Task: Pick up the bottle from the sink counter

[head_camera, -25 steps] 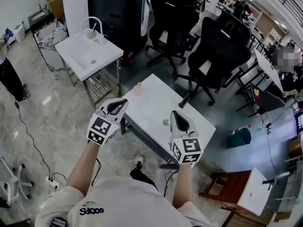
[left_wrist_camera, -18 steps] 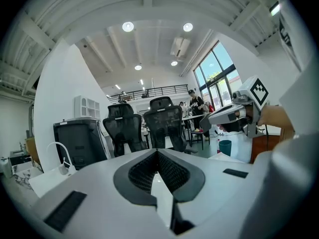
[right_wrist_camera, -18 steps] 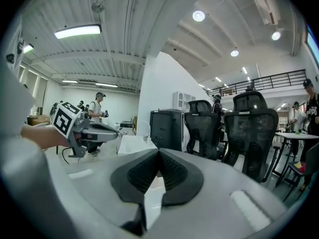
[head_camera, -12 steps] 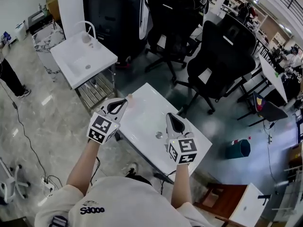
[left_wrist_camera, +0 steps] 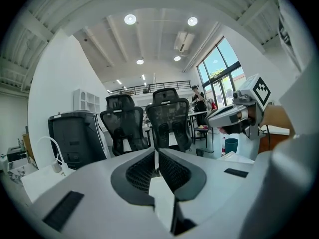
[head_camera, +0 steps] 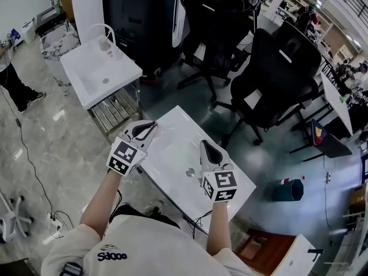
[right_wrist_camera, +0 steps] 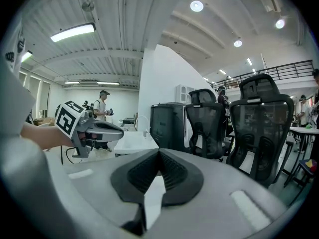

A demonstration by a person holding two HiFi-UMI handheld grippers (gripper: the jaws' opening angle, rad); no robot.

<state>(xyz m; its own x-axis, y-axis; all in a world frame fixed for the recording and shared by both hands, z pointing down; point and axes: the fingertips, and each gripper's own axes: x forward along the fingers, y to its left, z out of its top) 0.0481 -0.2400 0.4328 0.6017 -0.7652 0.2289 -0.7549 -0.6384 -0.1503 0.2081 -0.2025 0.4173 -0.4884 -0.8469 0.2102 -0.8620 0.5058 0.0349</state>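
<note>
The person wears a cream short-sleeved T-shirt [head_camera: 144, 243] with dark lettering [head_camera: 110, 256] near the collar. The left gripper [head_camera: 154, 123] and right gripper [head_camera: 203, 143] are pale grey shells with black ribbed pads, each bearing a cube of black-and-white square markers. The left one's jaws have just been parting to a thin slit, with nothing between them.

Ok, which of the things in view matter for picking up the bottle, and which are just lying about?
For the job:
- near sink counter
- left claw, jaws just opening a crack, nothing between
- right claw, shut, empty
- the bottle itself I cannot make out

Lying about:
- second sink stand
- black office chairs
- black cabinet
- teal bin
</note>
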